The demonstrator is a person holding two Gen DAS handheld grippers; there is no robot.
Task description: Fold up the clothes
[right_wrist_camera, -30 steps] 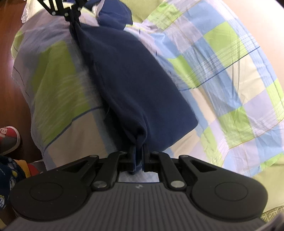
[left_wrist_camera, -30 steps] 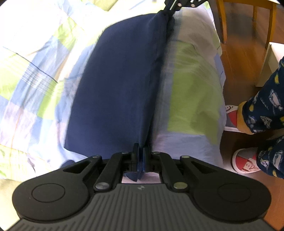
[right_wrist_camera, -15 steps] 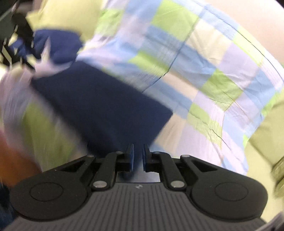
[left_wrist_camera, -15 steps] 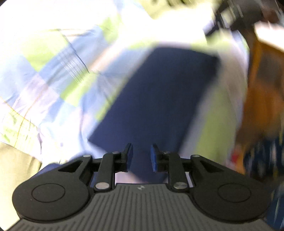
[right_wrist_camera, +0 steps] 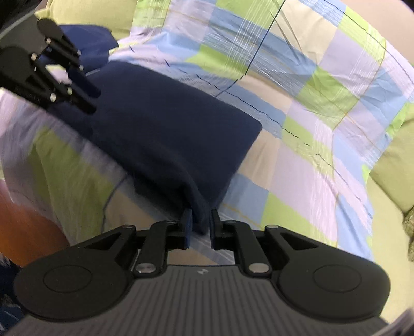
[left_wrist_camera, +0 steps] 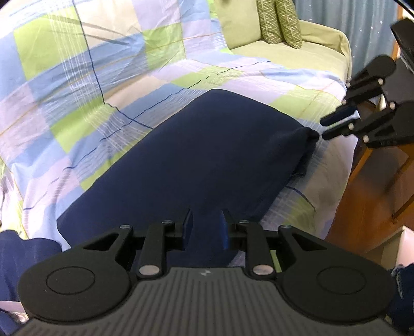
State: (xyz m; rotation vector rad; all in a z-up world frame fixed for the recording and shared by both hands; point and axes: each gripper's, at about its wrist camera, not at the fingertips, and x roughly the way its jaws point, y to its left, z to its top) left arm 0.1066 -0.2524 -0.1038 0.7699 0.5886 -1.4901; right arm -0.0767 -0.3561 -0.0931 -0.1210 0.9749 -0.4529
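Note:
A folded navy garment [left_wrist_camera: 207,155] lies flat on the checked bedspread [left_wrist_camera: 77,90]; it also shows in the right wrist view [right_wrist_camera: 165,124]. My left gripper [left_wrist_camera: 205,227] is open just above the garment's near end, holding nothing. My right gripper [right_wrist_camera: 199,224] is open with a corner of the garment lying loosely between its jaws. In the left wrist view the right gripper [left_wrist_camera: 326,128] sits just off the garment's far corner. In the right wrist view the left gripper [right_wrist_camera: 91,99] hovers at the garment's far end.
Another navy garment [right_wrist_camera: 90,44] lies on the bed beyond the folded one, also at the lower left of the left wrist view [left_wrist_camera: 23,258]. Green patterned cushions [left_wrist_camera: 279,23] stand at the head. A wooden chair [left_wrist_camera: 383,160] and wooden floor [right_wrist_camera: 23,227] border the bed edge.
Both grippers held the garment's edge one second ago, laid it flat on the bed and opened. Both have swung round and now look across the bed.

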